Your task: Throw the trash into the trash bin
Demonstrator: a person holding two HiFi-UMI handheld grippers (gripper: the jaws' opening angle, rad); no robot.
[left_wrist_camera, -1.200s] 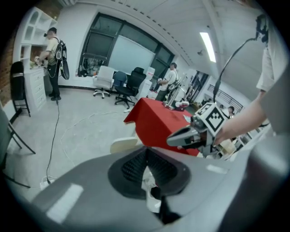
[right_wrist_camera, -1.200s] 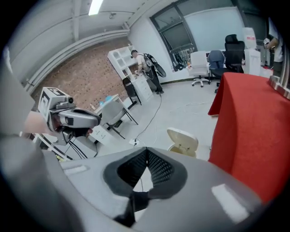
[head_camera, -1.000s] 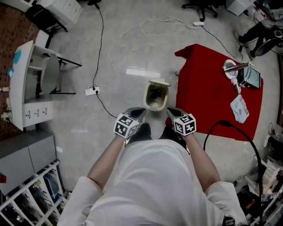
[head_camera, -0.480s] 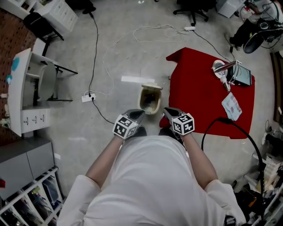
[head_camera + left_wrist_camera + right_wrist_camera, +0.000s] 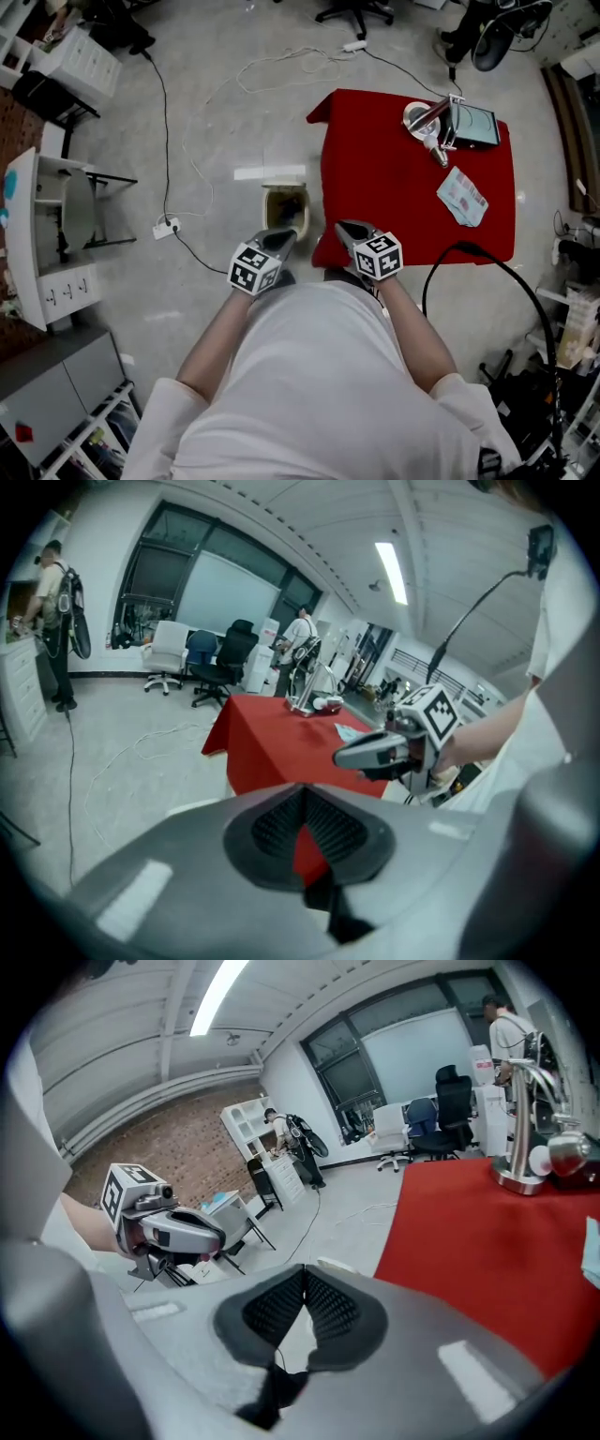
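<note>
Standing on the grey floor just off the left edge of the red table [image 5: 412,187], the beige trash bin [image 5: 285,208] is open at the top. Its inside is dark & the contents can't be made out. A white strip [image 5: 270,172] lies on the floor against the bin's far side, also left of the table.

In the head view the left gripper [image 5: 281,237] overlaps the bin's near rim w/ its tip, left of the table's near corner. Its jaws are pressed together, pads meeting, nothing btwn them. The right gripper [image 5: 345,228] hangs over the table's near-left corner, jaws likewise together & empty.

On the table, at its far edge, a metal stand [image 5: 424,120] w/ a round white base sits beside a dark box [image 5: 473,124]. A pale packet [image 5: 462,197] lies toward the table's right side, its print too small to read.

A white cable [image 5: 281,66] loops on the floor beyond the table's far-left corner. A power strip [image 5: 166,226] w/ a black cord sits well left of the table, a white desk [image 5: 37,225] farther left. A black cable [image 5: 487,272] arcs past the table's near-right corner. Each gripper's cube carries black-&-white square markers.
</note>
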